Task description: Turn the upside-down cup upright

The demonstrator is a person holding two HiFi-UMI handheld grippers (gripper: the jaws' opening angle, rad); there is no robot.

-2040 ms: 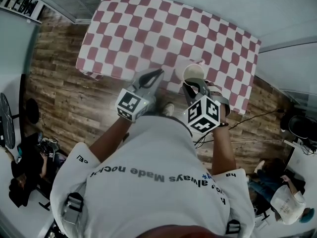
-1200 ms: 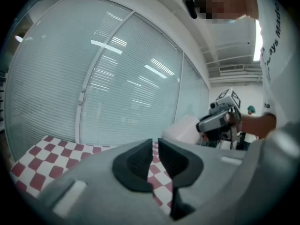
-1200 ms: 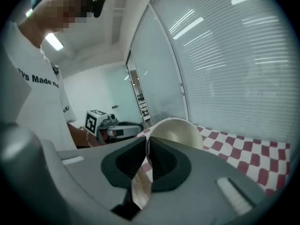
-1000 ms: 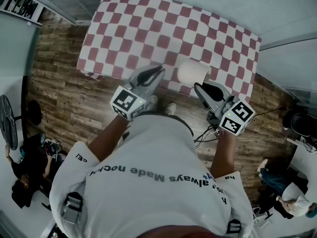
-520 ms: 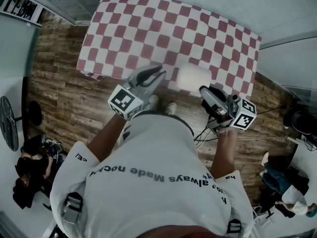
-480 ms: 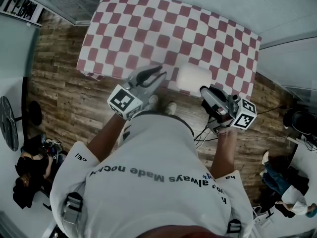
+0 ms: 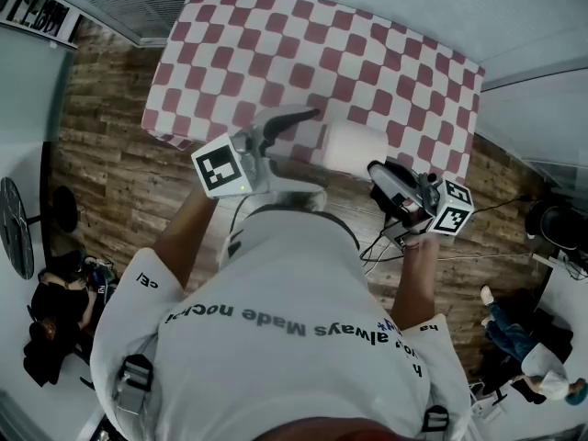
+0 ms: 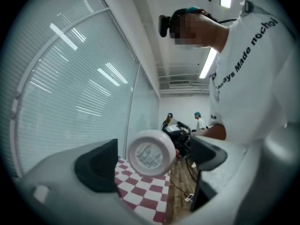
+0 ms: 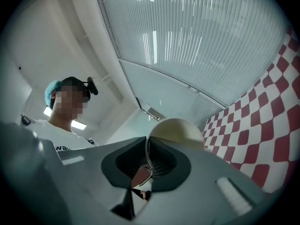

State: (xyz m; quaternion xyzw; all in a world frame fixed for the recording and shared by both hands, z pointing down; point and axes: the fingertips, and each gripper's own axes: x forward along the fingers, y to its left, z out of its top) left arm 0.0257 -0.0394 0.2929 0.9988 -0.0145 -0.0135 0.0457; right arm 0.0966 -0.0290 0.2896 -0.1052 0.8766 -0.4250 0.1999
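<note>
Cup held sideways over near table edge, centre of head view.
Right gripper [image 7: 378, 171]: jaws nearly together, pinching the rim wall of the cream paper cup [image 7: 355, 146], which lies on its side above the red-and-white checked tablecloth [image 7: 276, 53]. Left gripper [image 8: 152, 159]: jaws have just been opening and stand wide apart; the cup's labelled base sits between them, touching neither pad.

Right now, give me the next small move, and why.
Probably slide the left gripper forward and close on the cup. Its jaws have just been opening, nothing between them yet; the cup's base faces the gap, and the right gripper pinches only the rim.
</note>
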